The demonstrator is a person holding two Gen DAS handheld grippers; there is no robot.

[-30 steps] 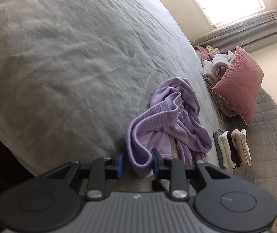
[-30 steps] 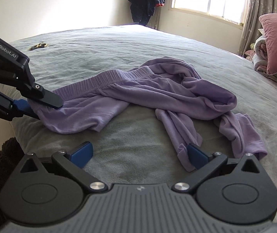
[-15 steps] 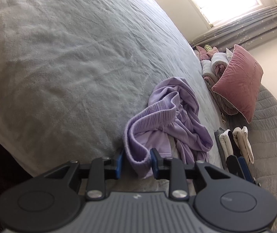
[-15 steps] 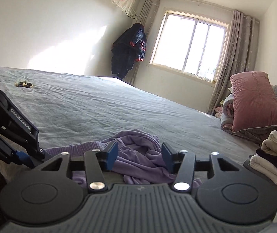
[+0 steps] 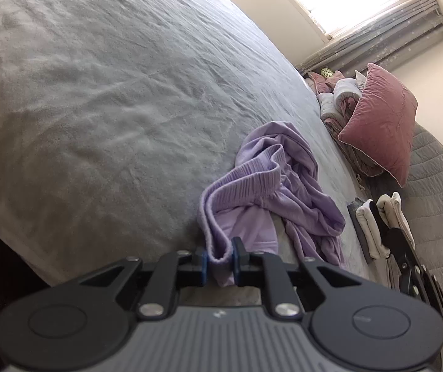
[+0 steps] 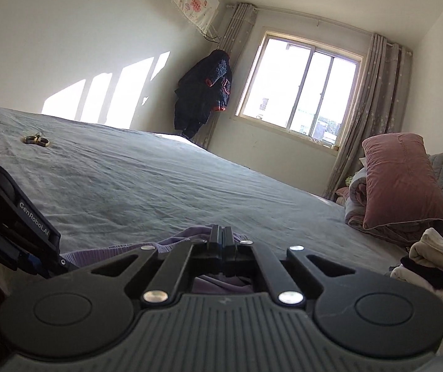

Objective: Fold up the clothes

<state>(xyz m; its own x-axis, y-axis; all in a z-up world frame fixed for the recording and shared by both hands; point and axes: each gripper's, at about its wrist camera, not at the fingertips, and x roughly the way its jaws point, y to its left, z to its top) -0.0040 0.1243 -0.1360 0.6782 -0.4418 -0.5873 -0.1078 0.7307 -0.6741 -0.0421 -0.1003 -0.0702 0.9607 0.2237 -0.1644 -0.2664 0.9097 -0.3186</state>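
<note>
The lilac sweatpants (image 5: pixel 271 192) lie crumpled on the grey bed (image 5: pixel 103 99), at lower centre of the left wrist view, waistband nearest you and the legs twisted away toward the right. Your left gripper (image 5: pixel 220 259) pinches the ribbed waistband edge between its blue pads, a fold of cloth bulging up between them. Your right gripper (image 6: pixel 223 238) has its fingers pressed together at lower centre of the right wrist view, with purple cloth showing just behind and beneath them; whether any fabric is actually caught there you cannot tell from these pictures.

The step in hand looks like getting a two-point hold so the garment can be lifted and spread flat. To do it well, check the right hold before pulling: if it slips, the legs will stay knotted. Aim for the opposite end of the waistband, not a loose leg. Then raise both hands evenly and draw them apart, letting the legs hang and untwist before you lay them down on open bed.

Keep clear of the folded clothes (image 6: pixel 432 263) at lower right and the pink pillow (image 6: pixel 404 179) above them.
</note>
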